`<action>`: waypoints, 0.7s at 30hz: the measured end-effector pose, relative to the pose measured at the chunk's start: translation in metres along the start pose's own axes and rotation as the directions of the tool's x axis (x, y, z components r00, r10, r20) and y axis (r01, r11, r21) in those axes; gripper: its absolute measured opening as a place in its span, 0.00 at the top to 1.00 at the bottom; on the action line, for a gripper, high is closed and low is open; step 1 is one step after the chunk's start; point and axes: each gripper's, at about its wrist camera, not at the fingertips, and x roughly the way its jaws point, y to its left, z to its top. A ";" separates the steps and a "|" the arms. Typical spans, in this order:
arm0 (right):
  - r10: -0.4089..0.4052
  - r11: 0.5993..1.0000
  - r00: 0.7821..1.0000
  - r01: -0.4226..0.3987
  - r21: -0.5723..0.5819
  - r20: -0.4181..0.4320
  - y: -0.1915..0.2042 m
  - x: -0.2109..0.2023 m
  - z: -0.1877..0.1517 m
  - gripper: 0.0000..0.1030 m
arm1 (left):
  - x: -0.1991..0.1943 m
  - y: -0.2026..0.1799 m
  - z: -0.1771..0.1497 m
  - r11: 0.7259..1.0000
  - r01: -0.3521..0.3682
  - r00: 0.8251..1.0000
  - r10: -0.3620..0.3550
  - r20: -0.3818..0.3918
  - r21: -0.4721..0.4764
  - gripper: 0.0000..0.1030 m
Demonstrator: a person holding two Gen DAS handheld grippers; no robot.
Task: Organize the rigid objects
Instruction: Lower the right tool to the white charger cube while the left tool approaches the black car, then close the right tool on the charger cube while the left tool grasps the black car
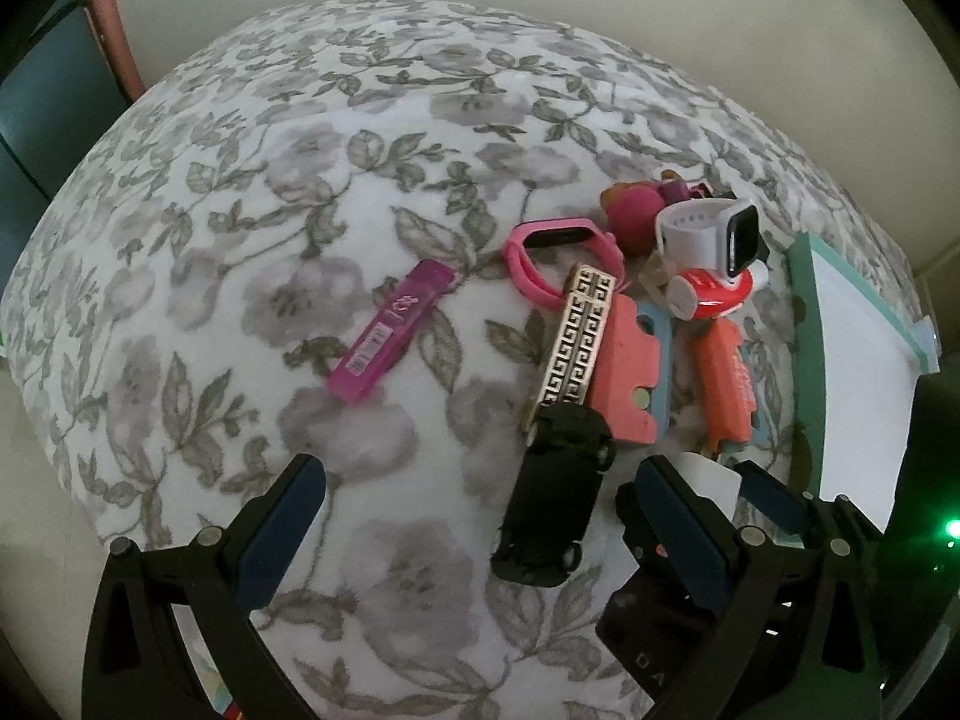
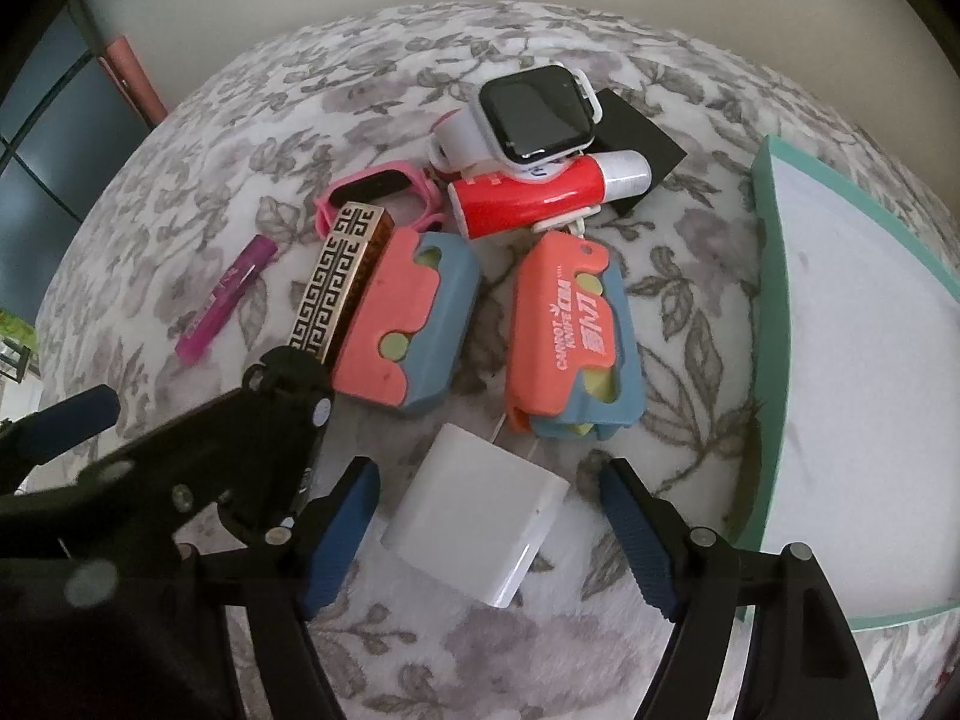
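Note:
On a floral blanket (image 1: pixel 252 192) lies a pile of small items. My left gripper (image 1: pixel 480 465) is open, and a black toy car (image 1: pixel 552 498) lies between its fingers, untouched. My right gripper (image 2: pixel 489 468) is open around a white charger cube (image 2: pixel 480 528), with a gap at each pad. Beyond it lie two coral-and-blue toy knives (image 2: pixel 408 324) (image 2: pixel 564 330) and a gold patterned bar (image 2: pixel 336 288). Farther back are a red-and-white tube (image 2: pixel 528 201), a white smartwatch (image 2: pixel 534 114) and a pink band (image 2: pixel 384 186). A purple case (image 1: pixel 390 339) lies apart on the left.
A teal-rimmed white tray (image 2: pixel 774 300) stands at the right edge of the pile. A flat black card (image 2: pixel 642 132) lies under the watch, and a pink ball toy (image 1: pixel 630 210) sits behind the band. The left gripper's frame (image 2: pixel 180 480) crowds the right gripper's left finger.

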 end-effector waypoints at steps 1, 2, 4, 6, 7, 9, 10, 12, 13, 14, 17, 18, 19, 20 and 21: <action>-0.001 1.000 1.000 0.001 0.006 0.002 -0.001 0.000 0.001 0.30 | 0.001 -0.001 0.000 1.000 0.004 1.000 -0.004 -0.003 0.004 0.00; 0.002 1.000 1.000 -0.002 0.013 0.001 -0.003 0.000 0.002 0.32 | 0.003 -0.003 0.000 1.000 0.005 1.000 -0.005 -0.006 0.011 0.00; 0.009 1.000 1.000 -0.009 0.026 0.001 -0.011 0.000 0.001 0.39 | 0.005 -0.007 -0.001 1.000 0.005 1.000 -0.005 -0.011 0.027 0.00; 0.020 0.999 1.000 -0.020 0.036 -0.003 -0.015 -0.001 0.000 0.43 | 0.007 -0.013 -0.002 0.999 0.002 1.000 -0.001 -0.015 0.049 0.00; 0.024 0.999 1.000 -0.023 0.040 -0.006 -0.017 -0.001 0.000 0.45 | 0.008 -0.016 -0.002 0.998 0.002 1.000 -0.001 -0.014 0.062 0.00; 0.030 0.998 0.999 -0.029 0.050 -0.011 -0.022 -0.002 -0.001 0.49 | 0.011 -0.022 -0.003 0.996 0.004 1.000 -0.003 -0.020 0.087 0.01; 0.034 0.998 0.999 -0.033 0.055 -0.014 -0.024 -0.002 -0.002 0.51 | 0.012 -0.023 -0.004 0.995 0.004 1.000 -0.002 -0.023 0.095 0.02; 0.036 0.997 0.999 -0.034 0.066 -0.021 -0.028 -0.004 -0.004 0.54 | 0.015 -0.027 -0.005 0.994 0.003 1.000 0.001 -0.031 0.114 0.06; 0.037 0.997 0.999 -0.035 0.072 -0.025 -0.029 -0.004 -0.006 0.54 | 0.017 -0.029 -0.005 0.993 0.005 0.999 0.000 -0.038 0.122 0.08; 0.038 0.996 0.999 -0.036 0.078 -0.027 -0.032 -0.009 -0.014 0.54 | 0.019 -0.030 -0.006 0.992 0.008 0.999 -0.002 -0.045 0.127 0.09; 0.050 0.993 0.998 -0.045 0.108 -0.040 -0.035 -0.012 -0.019 0.54 | 0.026 -0.033 -0.007 0.990 0.006 0.998 0.004 -0.070 0.142 0.24; 0.051 0.993 0.998 -0.045 0.112 -0.044 -0.036 -0.013 -0.020 0.54 | 0.028 -0.034 -0.008 0.989 0.008 0.997 0.003 -0.078 0.146 0.27; 0.051 0.992 0.998 -0.045 0.115 -0.047 -0.038 -0.014 -0.022 0.54 | 0.029 -0.036 -0.009 0.989 0.007 0.997 0.005 -0.080 0.151 0.30; 0.052 0.992 0.997 -0.046 0.117 -0.051 -0.038 -0.014 -0.023 0.54 | 0.031 -0.037 -0.009 0.987 0.005 0.996 0.008 -0.085 0.158 0.31; 0.053 0.992 0.997 -0.046 0.119 -0.055 -0.039 -0.014 -0.024 0.54 | 0.032 -0.038 -0.010 0.987 0.008 0.996 0.006 -0.089 0.163 0.36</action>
